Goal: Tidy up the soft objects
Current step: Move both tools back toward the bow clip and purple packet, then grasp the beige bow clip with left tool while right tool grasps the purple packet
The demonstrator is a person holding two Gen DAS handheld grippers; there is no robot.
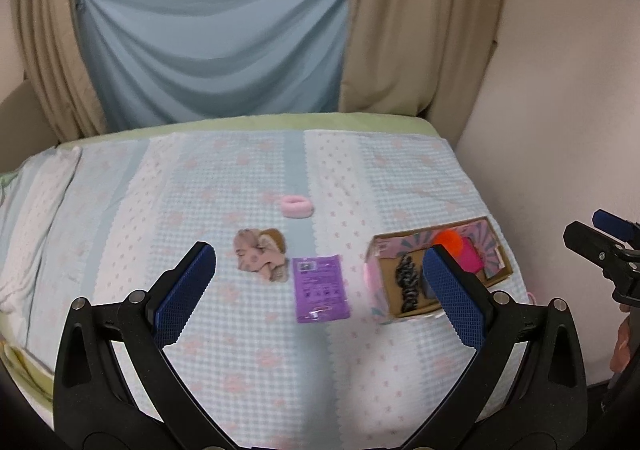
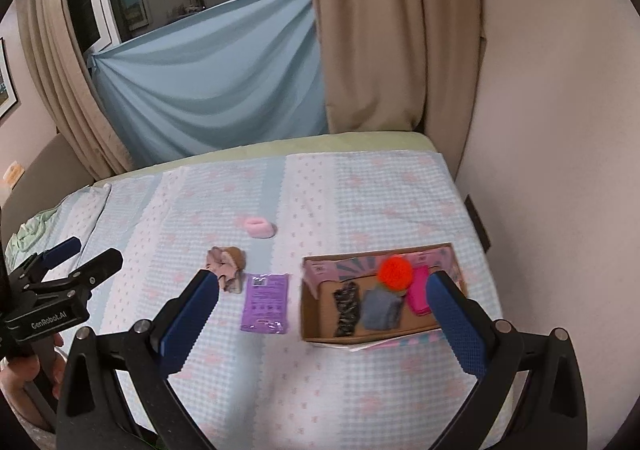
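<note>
Blue-checked blanket covers the bed, beige curtains behind; cardboard box holds an orange pompom plus dark scrunchie, both grippers spread wide, holding nothing

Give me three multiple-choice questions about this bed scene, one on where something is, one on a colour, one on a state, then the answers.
1. Where does the purple packet lie?
A. inside the box
B. on the blanket, left of the box
C. held in a tool

2. What colour is the fuzzy ball in the cardboard box?
A. orange-red
B. green
C. white

3. How does the right tool stand?
A. shut on the ball
B. shut on the packet
C. open, holding nothing

Answers:
1 B: the right wrist view shows it flat on the blanket between the crumpled scrunchie and the box.
2 A: the ball is bright orange-red beside a pink item.
3 C: its blue fingers stand wide apart above the bed with nothing between them.
</note>
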